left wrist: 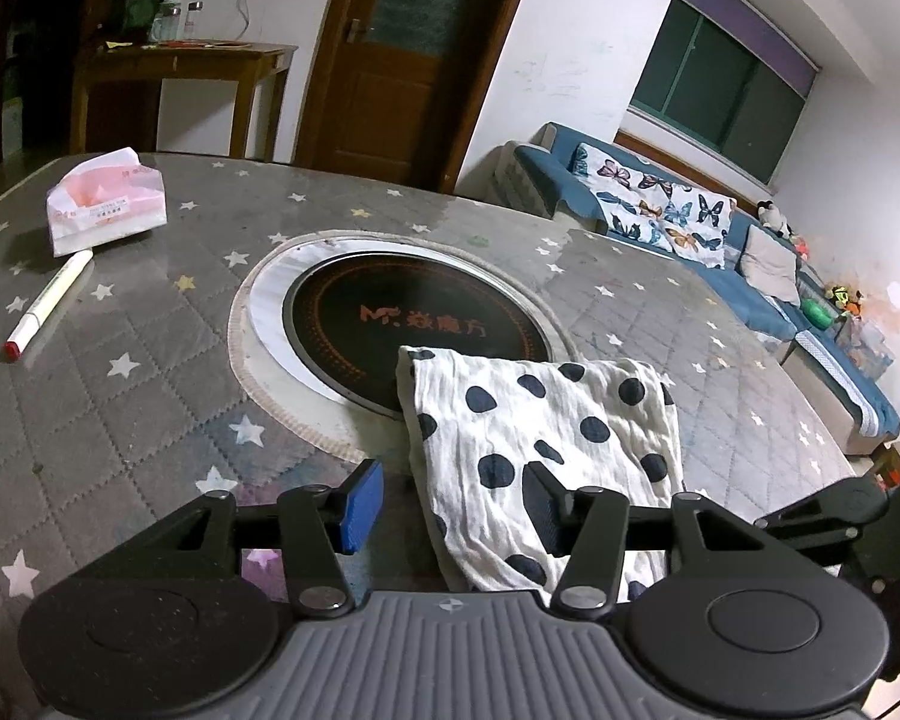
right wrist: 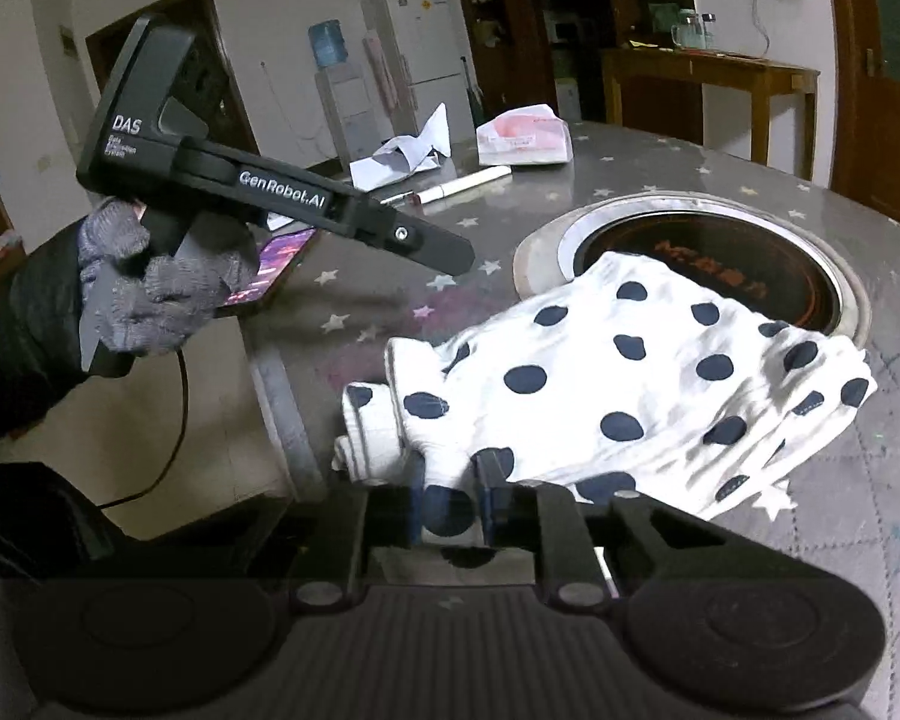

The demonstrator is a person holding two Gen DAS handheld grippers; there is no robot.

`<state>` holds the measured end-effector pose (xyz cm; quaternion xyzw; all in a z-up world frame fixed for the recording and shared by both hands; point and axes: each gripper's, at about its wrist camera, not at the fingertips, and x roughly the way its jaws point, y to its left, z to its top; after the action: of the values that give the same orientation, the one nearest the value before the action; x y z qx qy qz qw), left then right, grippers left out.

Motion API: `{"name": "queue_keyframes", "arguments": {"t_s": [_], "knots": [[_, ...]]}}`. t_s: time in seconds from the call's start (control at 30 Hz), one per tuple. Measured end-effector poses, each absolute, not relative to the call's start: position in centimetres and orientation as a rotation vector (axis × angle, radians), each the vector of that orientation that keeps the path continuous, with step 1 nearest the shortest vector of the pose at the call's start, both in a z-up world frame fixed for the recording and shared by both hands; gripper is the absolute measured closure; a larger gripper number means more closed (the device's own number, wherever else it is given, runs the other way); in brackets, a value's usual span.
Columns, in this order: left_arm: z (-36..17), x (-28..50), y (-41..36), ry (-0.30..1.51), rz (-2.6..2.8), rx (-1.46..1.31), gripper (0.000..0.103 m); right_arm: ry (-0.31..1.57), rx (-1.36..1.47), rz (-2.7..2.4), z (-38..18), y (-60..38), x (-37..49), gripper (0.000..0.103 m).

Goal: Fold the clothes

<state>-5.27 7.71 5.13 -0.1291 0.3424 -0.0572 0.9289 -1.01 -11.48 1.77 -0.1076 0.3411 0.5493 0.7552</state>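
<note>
Cloth, white with dark dots, lies folded on my worktop, its far end lapping over the rim of the round black hob set into the middle. Nearest me, my right claw is clamped on the cloth's near corner, blue pads pressed close with a bunch of fabric between them. My left claw stands wide apart and grips nothing: its blue left pad is over the bare starred cover, its right finger over the cloth's near edge, though I cannot tell whether it touches. From the right wrist view I see that left claw held up off the worktop by a hand in a grey knit glove, with a phone lit up just behind it. Further out on the left lie a white marker with a red cap and, beyond it, a pink tissue pack. Crumpled paper sits near the far edge. A sofa runs along the far wall.
</note>
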Motion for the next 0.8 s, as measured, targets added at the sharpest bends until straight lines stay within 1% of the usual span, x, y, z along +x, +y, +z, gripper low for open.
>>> {"name": "queue_keyframes", "arguments": {"t_s": [0.07, 0.1, 0.13, 0.2, 0.37, 0.5, 0.53, 0.57, 0.6, 0.67, 0.8], "knots": [[5.5, -5.4, 7.6, 0.691, -0.120, -0.261, 0.048, 0.716, -0.217, 1.216, 2.9, -11.9, -1.1, 0.091], [5.7, -5.5, 7.6, 0.683, -0.124, -0.260, 0.048, 0.703, -0.212, 1.225, 3.4, -12.2, -1.2, 0.098], [5.9, -5.6, 7.6, 0.675, -0.127, -0.260, 0.048, 0.681, -0.213, 1.237, 4.2, -12.6, -1.4, 0.099], [6.3, -5.6, 7.4, 0.664, -0.141, -0.258, 0.047, 0.658, -0.247, 1.256, 5.0, -13.1, -2.0, 0.099], [6.3, -4.9, 6.1, 0.663, -0.195, -0.251, 0.047, 0.722, -0.333, 1.276, 2.5, -13.0, -2.9, 0.098], [5.5, -4.1, 4.6, 0.688, -0.263, -0.237, 0.049, 0.732, -0.315, 1.291, 2.8, -13.3, -2.7, 0.088], [5.3, -3.9, 4.2, 0.694, -0.281, -0.234, 0.052, 0.734, -0.300, 1.289, 3.1, -13.6, -2.4, 0.085], [5.0, -3.7, 3.8, 0.700, -0.298, -0.230, 0.058, 0.735, -0.283, 1.286, 3.4, -13.9, -2.1, 0.083], [4.8, -3.5, 3.4, 0.706, -0.315, -0.227, 0.060, 0.733, -0.265, 1.281, 3.8, -14.3, -1.7, 0.081], [4.1, -3.4, 2.8, 0.723, -0.339, -0.215, 0.069, 0.720, -0.236, 1.258, 4.6, -15.0, -0.9, 0.077], [2.9, -3.7, 1.8, 0.757, -0.378, -0.179, 0.070, 0.672, -0.210, 1.134, 5.5, -15.7, 1.7, 0.068]]}}
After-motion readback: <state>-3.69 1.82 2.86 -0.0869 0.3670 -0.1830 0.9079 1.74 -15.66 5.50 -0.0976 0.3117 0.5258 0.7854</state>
